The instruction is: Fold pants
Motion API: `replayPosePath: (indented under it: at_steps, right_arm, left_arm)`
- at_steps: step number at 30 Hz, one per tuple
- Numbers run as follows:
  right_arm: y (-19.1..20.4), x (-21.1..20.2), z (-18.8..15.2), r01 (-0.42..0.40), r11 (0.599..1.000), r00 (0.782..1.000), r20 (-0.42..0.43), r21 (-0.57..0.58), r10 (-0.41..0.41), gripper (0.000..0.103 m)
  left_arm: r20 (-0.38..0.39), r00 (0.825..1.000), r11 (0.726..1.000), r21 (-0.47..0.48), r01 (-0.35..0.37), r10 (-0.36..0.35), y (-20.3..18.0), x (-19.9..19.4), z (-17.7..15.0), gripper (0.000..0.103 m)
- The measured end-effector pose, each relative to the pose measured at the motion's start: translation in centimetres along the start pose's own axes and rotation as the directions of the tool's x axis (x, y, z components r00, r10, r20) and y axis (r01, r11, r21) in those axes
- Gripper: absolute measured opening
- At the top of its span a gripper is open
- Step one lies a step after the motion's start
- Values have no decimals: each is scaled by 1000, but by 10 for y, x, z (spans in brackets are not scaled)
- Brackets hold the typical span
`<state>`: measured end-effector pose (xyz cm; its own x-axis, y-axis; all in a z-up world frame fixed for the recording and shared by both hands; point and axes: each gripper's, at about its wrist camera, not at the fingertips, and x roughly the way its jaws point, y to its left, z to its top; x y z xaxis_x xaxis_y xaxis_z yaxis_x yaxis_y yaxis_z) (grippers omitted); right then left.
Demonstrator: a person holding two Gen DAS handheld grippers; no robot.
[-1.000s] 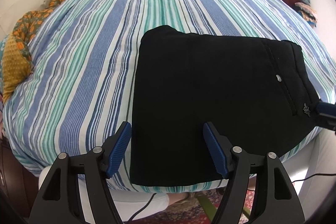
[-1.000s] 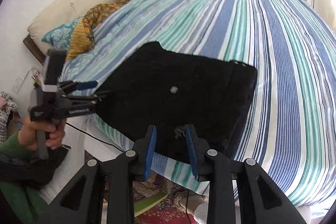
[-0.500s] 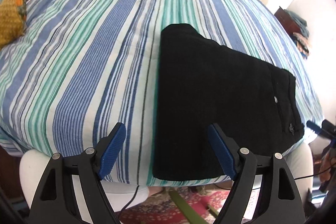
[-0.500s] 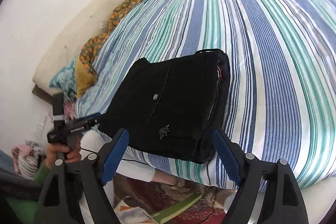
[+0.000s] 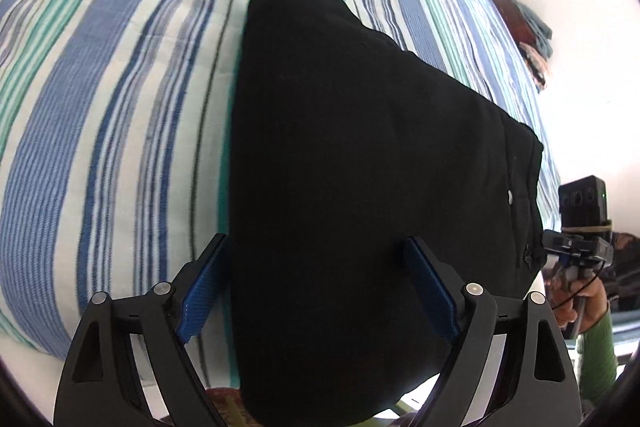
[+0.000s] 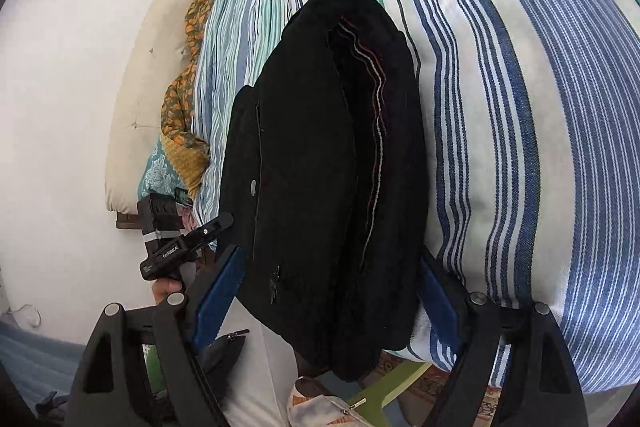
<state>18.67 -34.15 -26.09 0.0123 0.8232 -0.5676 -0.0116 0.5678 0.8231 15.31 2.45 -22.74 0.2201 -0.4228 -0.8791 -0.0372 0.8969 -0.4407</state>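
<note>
The folded pants [image 5: 360, 187] hid the sheet beneath them, and their near edge ran behind my left gripper [image 5: 316, 287] – out of the picture's bottom. Whether my right gripper [image 6: 328, 291] pads touched the cloth I couldn't tell – the black fabric swallowed its folds.

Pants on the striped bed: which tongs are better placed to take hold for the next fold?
Probably the left tongs: opening, they straddle the near left edge of the folded black pants, so closing would pinch one clean edge. The right tongs span the whole thick waistband end.
</note>
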Motion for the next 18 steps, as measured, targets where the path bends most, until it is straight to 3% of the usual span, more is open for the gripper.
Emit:
replayPosePath:
  at_steps: [2, 3, 5, 6, 7, 13, 18]
  right_arm:
    - [2, 9, 0, 62, 997, 997, -42, -41, -64, 82]
    - [4, 14, 1, 79, 995, 995, -52, -57, -82, 81]
    - [8, 22, 5, 86, 993, 994, -54, -81, -91, 64]
    - [11, 22, 6, 71, 994, 996, -52, -84, -76, 51]
    - [15, 18, 7, 45, 995, 998, -40, -89, -49, 43]
    - [78, -9, 31, -31, 974, 999, 30, -224, 38, 38]
    - [125, -32, 82, 28, 940, 990, 138, -340, 21, 38]
  left_arm:
    - [-20, 1000, 1000, 10, 7, -7, -5, 10, 4, 88]
    - [-19, 1000, 1000, 1, 9, -9, -6, 10, 7, 80]
    - [1, 1000, 1000, -11, 16, -16, -9, -3, 12, 37]
    - [18, 999, 999, 1, 34, -34, -10, -13, 16, 26]
    - [38, 997, 997, 22, 68, -69, -14, -26, 19, 22]
    - [176, 980, 990, 124, 72, -94, -44, -74, 60, 22]
    - [310, 944, 988, 139, 71, -112, -50, -93, 106, 24]
